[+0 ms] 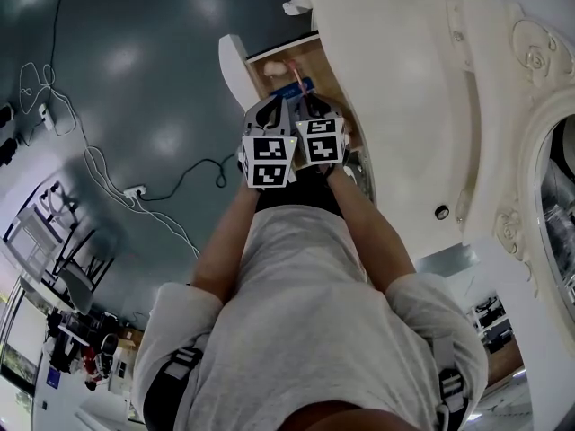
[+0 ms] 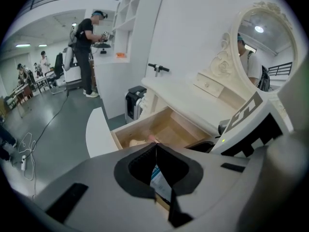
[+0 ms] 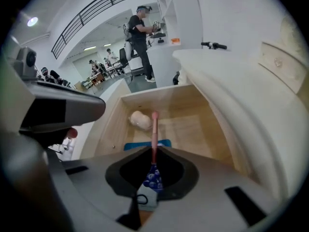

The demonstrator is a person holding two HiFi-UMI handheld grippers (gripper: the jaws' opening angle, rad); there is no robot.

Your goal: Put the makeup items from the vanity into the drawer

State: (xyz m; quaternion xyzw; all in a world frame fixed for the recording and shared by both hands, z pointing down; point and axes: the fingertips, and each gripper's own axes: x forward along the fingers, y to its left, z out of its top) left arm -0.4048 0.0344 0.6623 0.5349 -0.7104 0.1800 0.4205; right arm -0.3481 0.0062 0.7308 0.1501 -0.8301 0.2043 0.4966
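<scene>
Right tool clamps a slim pink stick, perhaps a lip pencil, poking ahead over the open drawer for dropping in. The left tool has its jaws pressed together, apparently empty.

Pale wood drawer, pink stick, blue item, cream sponge

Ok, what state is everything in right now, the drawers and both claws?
drawer: open, with a beige puff and a blue item lying inside.
small upper drawer: closed.
left claw: shut.
right claw: shut on the pink stick.
pink stick: gripped, tip pointing into the drawer.
</scene>
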